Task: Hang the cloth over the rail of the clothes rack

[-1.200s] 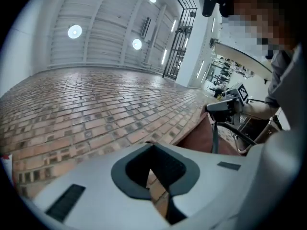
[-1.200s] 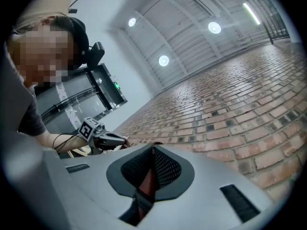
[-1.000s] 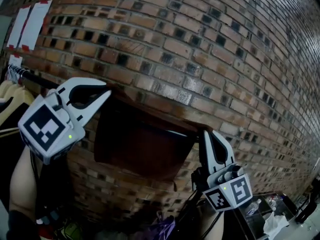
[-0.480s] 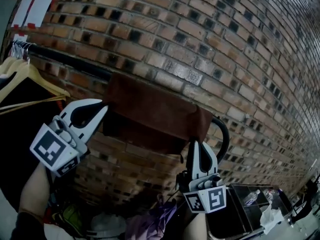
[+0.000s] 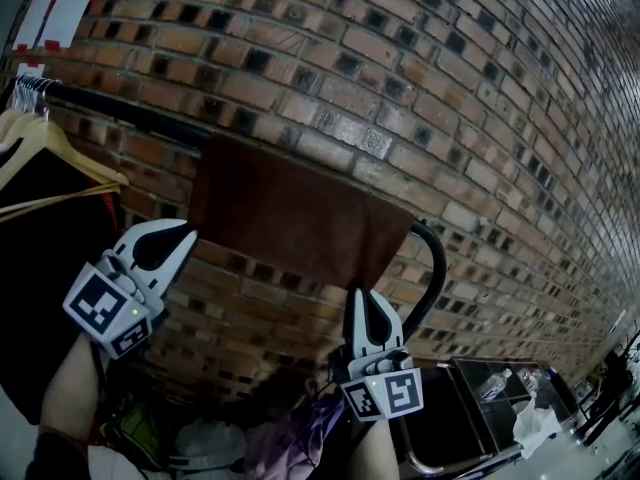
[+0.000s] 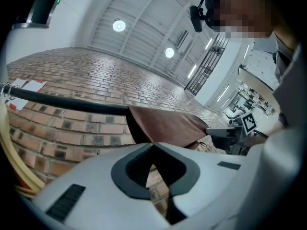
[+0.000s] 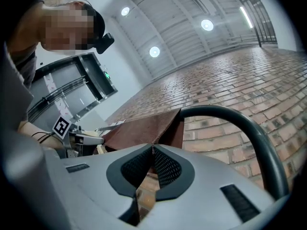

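Observation:
A brown cloth [image 5: 290, 218] hangs draped over the black rail [image 5: 130, 113] of the clothes rack, in front of the brick wall. My left gripper [image 5: 188, 235] is below the cloth's lower left corner, shut and empty, clear of the cloth. Just under the cloth's lower right edge, my right gripper [image 5: 357, 293] points up with its jaws closed on nothing. In the left gripper view the cloth [image 6: 165, 125] and rail [image 6: 67, 105] lie beyond the shut tips [image 6: 152, 144]. In the right gripper view the cloth [image 7: 139, 128] lies beside the rail's curved end [image 7: 230, 113].
Wooden hangers [image 5: 55, 148] with a dark garment hang on the rail at the left. Papers [image 5: 60, 8] are taped to the wall. The rail bends down at the right [image 5: 435, 268]. A dark cart [image 5: 480, 398] and a heap of clothes [image 5: 290, 448] lie below.
Both grippers have dropped from the cloth's upper corners to below its lower edge. The cloth stays draped over the rail.

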`<move>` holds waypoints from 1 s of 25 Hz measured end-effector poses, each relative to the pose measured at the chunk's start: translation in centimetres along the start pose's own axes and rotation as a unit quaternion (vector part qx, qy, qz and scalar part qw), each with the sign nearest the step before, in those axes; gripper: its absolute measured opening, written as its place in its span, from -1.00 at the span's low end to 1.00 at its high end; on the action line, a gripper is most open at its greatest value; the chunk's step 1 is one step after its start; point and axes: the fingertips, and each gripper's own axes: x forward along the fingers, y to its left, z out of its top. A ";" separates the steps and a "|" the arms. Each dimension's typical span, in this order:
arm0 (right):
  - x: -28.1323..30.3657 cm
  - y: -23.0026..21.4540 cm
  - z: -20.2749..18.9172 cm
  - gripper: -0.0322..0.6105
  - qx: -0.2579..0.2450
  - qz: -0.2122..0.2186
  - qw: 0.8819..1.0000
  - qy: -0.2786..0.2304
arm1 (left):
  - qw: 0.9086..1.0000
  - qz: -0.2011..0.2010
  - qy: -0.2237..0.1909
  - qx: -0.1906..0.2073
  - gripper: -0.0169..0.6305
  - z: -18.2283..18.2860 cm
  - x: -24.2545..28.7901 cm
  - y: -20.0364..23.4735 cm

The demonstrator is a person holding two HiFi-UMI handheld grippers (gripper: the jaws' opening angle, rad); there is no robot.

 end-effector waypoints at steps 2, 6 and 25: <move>-0.2 0.0 -0.3 -0.82 0.006 0.001 1.000 0.005 | 1.000 0.003 -0.004 -0.005 -0.88 -0.1 -0.2 -0.1; -0.7 0.2 -0.7 -0.75 0.016 -0.003 1.000 0.010 | 1.000 0.020 0.003 -0.005 -0.83 -0.8 -0.6 -0.2; -11.4 8.5 -1.9 -0.87 0.082 -0.111 0.990 0.001 | 0.990 0.097 0.097 -0.042 -0.88 -9.2 -11.5 -8.9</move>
